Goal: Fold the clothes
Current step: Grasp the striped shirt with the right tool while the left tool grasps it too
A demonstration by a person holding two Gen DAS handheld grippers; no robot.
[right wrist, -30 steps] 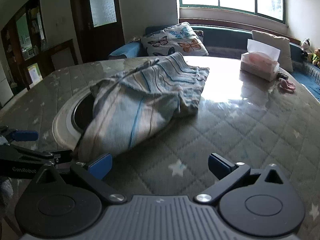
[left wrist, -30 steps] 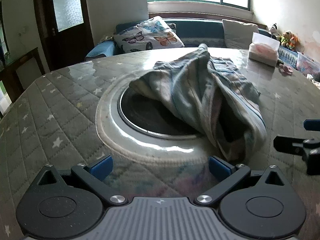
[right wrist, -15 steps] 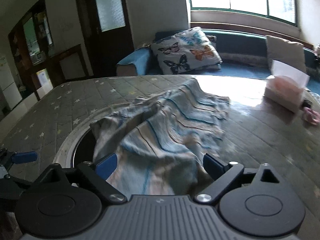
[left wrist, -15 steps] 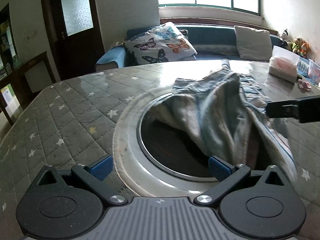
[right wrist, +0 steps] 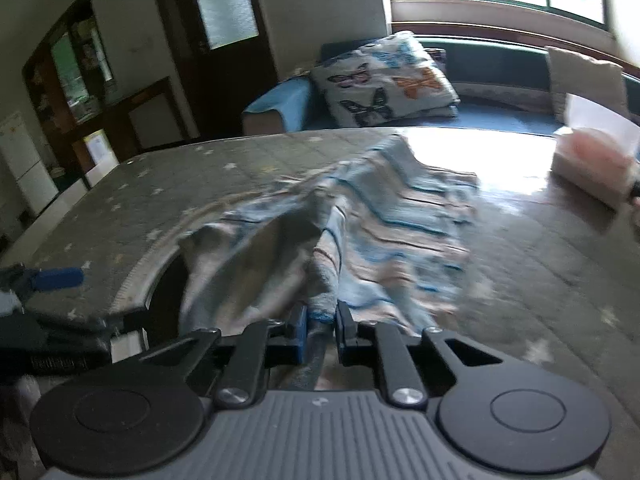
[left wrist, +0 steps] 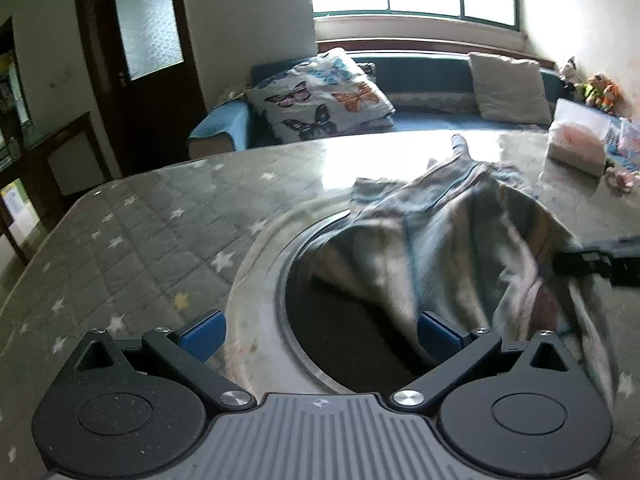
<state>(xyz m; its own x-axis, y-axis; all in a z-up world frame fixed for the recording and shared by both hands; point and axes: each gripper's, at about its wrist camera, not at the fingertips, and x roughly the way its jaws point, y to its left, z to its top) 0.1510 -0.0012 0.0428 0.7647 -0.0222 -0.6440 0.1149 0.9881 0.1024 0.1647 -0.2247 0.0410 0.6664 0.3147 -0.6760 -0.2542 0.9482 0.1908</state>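
1. The right claw [right wrist: 321, 334] is closing on a bunched edge of the striped garment [right wrist: 384, 236]. Its blue pads have cloth squeezed between them, at 12 o'clock just ahead of the claw's body.
2. The left claw [left wrist: 318, 332] stands wide open with nothing pressed between its pads. A drooping fold of the same garment [left wrist: 452, 248] hangs just beside its right pad [left wrist: 438, 334], at about 2 o'clock; whether it brushes the pad I cannot tell.
3. The garment lies crumpled on the counter [left wrist: 132, 240], partly draped over the rim of a round dark recess [left wrist: 340, 344] set into the counter's middle. From the right claw it spreads away toward 1 o'clock.
4. It looks light, thin and very soft. It sags and wrinkles freely, so it probably slides easily on the glossy counter and holds no shape when lifted.
5. A hem or corner seems the best place to take hold, since a pinch in mid-cloth only gathers a lump. The loose edge by the left claw's right pad looks like a sensible second hold.
6. Farther out, a tissue box [right wrist: 592, 172] sits near the counter's edge at 2 o'clock from the right claw, well apart from the garment. A butterfly cushion [left wrist: 320, 96] rests on the sofa behind.
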